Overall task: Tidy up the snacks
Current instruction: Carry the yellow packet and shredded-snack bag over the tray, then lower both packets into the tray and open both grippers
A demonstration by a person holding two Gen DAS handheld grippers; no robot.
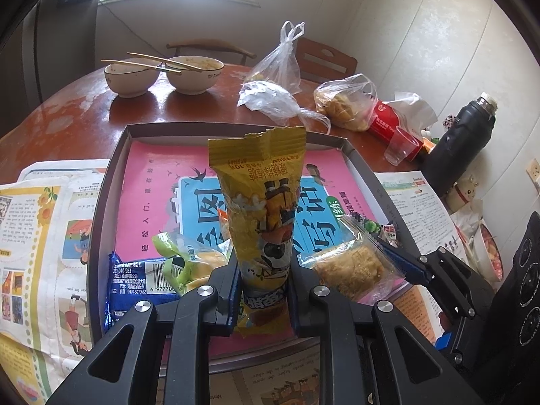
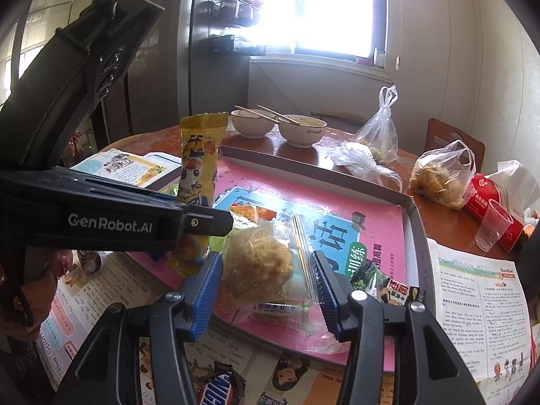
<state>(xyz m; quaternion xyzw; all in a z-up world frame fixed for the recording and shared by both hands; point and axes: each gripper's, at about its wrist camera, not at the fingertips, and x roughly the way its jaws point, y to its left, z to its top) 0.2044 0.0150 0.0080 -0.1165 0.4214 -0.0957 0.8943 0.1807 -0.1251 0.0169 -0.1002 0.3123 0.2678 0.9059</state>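
Note:
My left gripper (image 1: 263, 266) is shut on a tall yellow snack packet (image 1: 260, 202), holding it upright over a shallow grey tray (image 1: 101, 195) lined with a pink book (image 1: 148, 175). The same yellow packet (image 2: 199, 165) shows at the left of the right wrist view. My right gripper (image 2: 266, 287) is shut on a clear-wrapped floss cake (image 2: 256, 266), its blue pads against the wrapper's sides at the tray's near right. In the tray lie a blue packet (image 1: 131, 280), a green packet (image 1: 175, 253) and a green pea packet (image 2: 378, 280).
A Snickers bar (image 2: 219, 391) lies on the newspaper (image 1: 40, 236) in front of the tray. Behind the tray stand two bowls with chopsticks (image 1: 162, 74), plastic bags (image 1: 276, 77), a clear cup (image 1: 401, 145), a red tissue pack (image 1: 388, 121) and a black flask (image 1: 462, 141).

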